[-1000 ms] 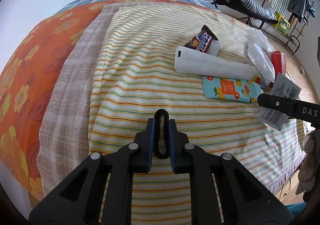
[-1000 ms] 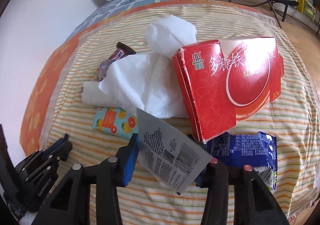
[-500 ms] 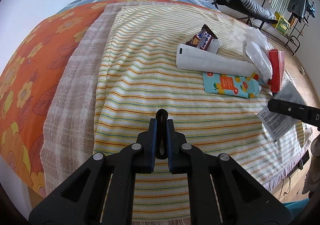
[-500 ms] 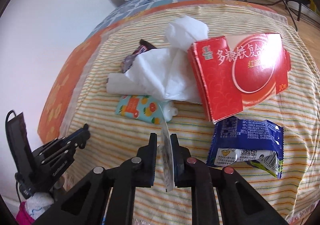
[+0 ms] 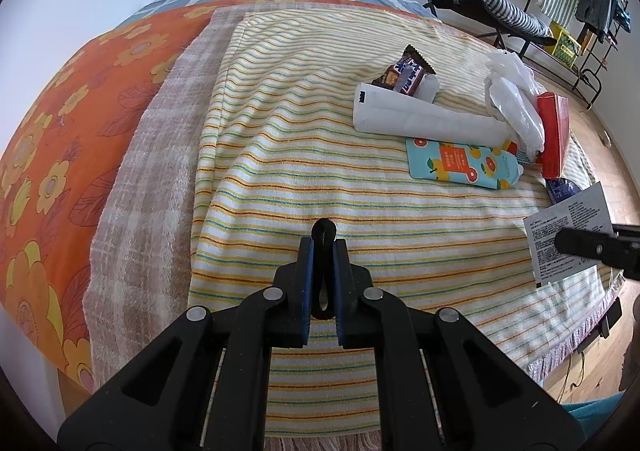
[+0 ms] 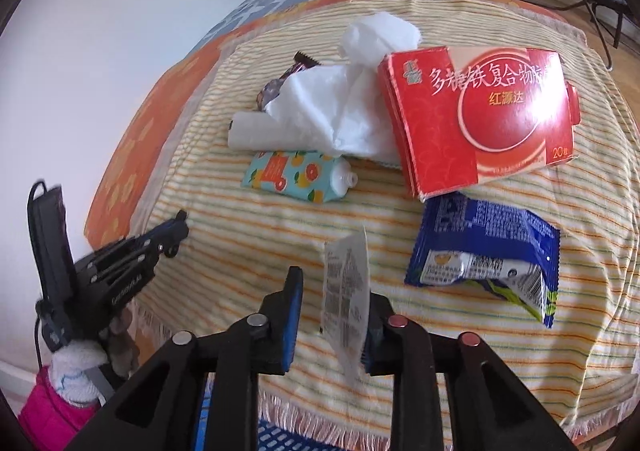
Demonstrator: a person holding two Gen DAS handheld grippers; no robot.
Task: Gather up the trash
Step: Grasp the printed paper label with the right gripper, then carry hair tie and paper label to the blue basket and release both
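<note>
The left gripper is pinching a black loop. The right gripper is standing open, a printed leaflet resting against its right finger. Tube, tissue, red box and blue wrapper are waiting uncollected on the bed.

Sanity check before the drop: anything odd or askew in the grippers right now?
Yes. The right gripper has its jaws apart; the printed paper slip stands edge-on against one finger only, looking loose. The left gripper is shut on a black loop. The red box looks creased and lies tilted.
</note>
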